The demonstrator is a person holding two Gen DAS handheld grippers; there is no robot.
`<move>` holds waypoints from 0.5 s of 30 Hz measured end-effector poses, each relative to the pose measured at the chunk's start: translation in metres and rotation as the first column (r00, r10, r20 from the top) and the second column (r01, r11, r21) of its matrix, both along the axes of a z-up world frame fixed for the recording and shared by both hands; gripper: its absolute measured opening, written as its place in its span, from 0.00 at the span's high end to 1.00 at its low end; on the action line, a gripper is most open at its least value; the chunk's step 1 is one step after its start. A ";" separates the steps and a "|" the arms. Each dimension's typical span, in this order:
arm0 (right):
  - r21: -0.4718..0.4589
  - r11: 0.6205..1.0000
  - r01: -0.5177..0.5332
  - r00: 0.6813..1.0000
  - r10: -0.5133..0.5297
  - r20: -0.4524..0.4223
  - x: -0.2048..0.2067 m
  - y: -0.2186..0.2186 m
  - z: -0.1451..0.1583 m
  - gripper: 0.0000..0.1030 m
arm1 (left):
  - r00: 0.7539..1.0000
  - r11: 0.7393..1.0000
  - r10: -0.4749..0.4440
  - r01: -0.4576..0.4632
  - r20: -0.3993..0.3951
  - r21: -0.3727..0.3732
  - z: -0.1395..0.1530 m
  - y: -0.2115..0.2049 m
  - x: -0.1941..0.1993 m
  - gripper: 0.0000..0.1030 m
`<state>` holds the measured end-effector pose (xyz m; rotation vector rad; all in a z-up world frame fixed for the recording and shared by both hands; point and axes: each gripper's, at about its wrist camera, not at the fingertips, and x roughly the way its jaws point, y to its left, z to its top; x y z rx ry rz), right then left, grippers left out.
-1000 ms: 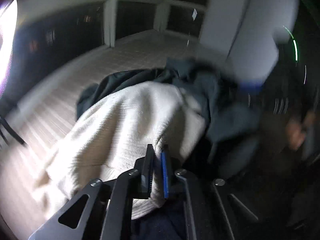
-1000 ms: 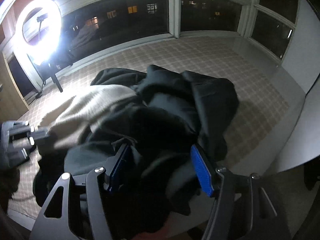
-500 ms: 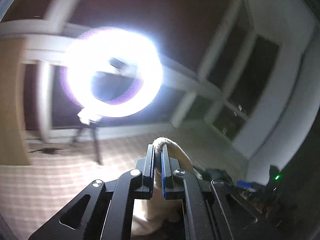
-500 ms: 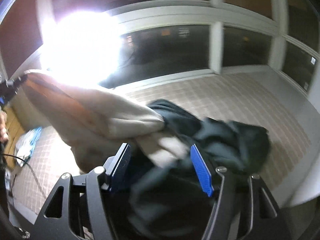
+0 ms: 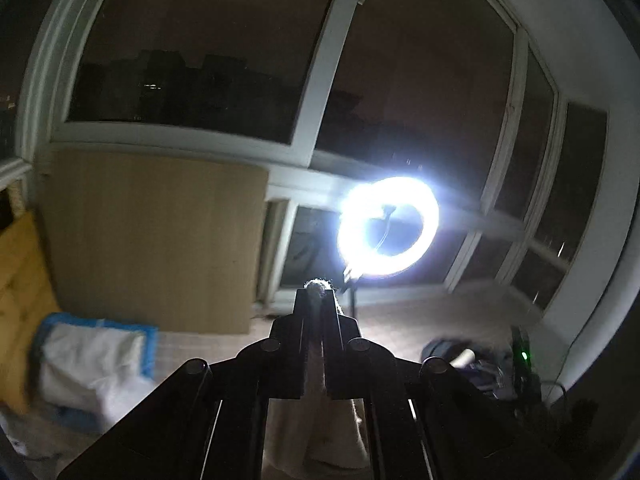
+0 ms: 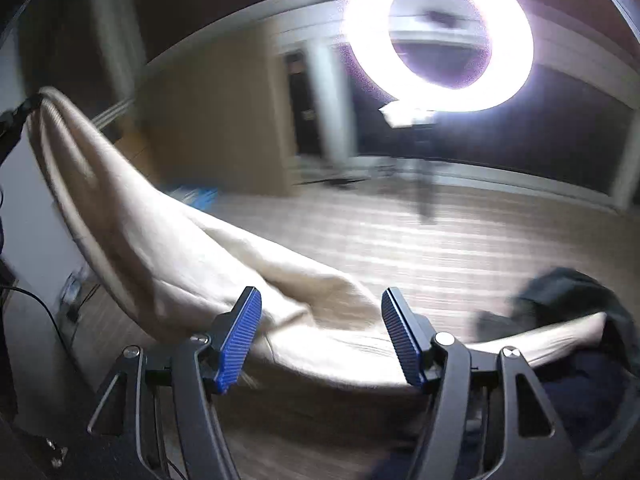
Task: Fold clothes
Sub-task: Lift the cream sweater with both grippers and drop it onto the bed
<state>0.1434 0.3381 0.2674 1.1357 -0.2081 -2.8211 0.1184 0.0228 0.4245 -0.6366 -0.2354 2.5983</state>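
Note:
My left gripper (image 5: 318, 292) is shut on a fold of the cream knit garment (image 5: 320, 412), which hangs down from between its fingers. In the right wrist view the same cream garment (image 6: 168, 264) stretches from the left gripper (image 6: 18, 114) at the upper left down across the checked surface (image 6: 440, 248). My right gripper (image 6: 320, 328) is open just above the garment's lower part, holding nothing. A pile of dark clothes (image 6: 568, 296) lies at the right, over the cream garment's far end.
A bright ring light on a stand (image 6: 440, 36) glares ahead; it also shows in the left wrist view (image 5: 388, 226). A wooden panel (image 5: 156, 240) and a white and blue bundle (image 5: 92, 364) stand at the left. Dark windows (image 5: 200, 60) surround the room.
My left gripper has lifted the cream garment high off the dark pile and swung left. My right gripper has turned left with it and stayed open, and the dark clothes have slid to its right.

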 end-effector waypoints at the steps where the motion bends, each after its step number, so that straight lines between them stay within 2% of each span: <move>1: 0.012 0.999 -0.037 0.999 0.037 0.013 -0.007 -0.021 -0.009 0.40 | 1.000 1.000 0.004 -0.004 0.019 -0.007 -0.007 -0.007 0.004 0.96; 3: -0.007 0.992 -0.128 0.991 0.128 0.048 -0.016 -0.060 -0.031 0.40 | 0.997 1.000 0.014 -0.012 0.070 -0.017 -0.023 -0.026 0.006 0.96; 6: -0.029 0.967 -0.252 0.962 0.254 0.101 -0.024 -0.105 -0.061 0.40 | 0.990 1.000 0.025 -0.026 0.142 0.008 -0.048 -0.050 -0.002 0.96; 8: 0.053 0.953 -0.298 0.949 0.289 0.128 -0.032 -0.130 -0.079 0.38 | 0.984 0.999 0.030 -0.037 0.173 0.037 -0.063 -0.075 0.001 0.96; 11: 0.173 0.943 -0.285 0.950 0.254 0.179 -0.059 -0.146 -0.101 0.37 | 0.978 0.997 0.041 -0.054 0.206 0.057 -0.080 -0.099 0.009 0.96; 12: 0.145 0.949 -0.279 0.949 0.250 0.190 -0.069 -0.147 -0.106 0.45 | 0.976 0.996 0.043 -0.058 0.215 0.061 -0.085 -0.105 0.014 0.96; 13: 0.090 0.955 -0.283 0.942 0.260 0.213 -0.080 -0.146 -0.108 0.62 | 0.974 0.996 0.044 -0.059 0.221 0.065 -0.089 -0.111 0.017 0.96; 14: 0.035 0.958 -0.286 0.934 0.270 0.235 -0.090 -0.145 -0.109 0.95 | 0.973 0.996 0.044 -0.061 0.227 0.069 -0.093 -0.116 0.021 0.96; 15: 0.025 0.962 -0.273 0.939 0.261 0.222 -0.097 -0.144 -0.101 0.94 | 0.973 0.995 0.043 -0.062 0.229 0.080 -0.093 -0.122 0.026 0.96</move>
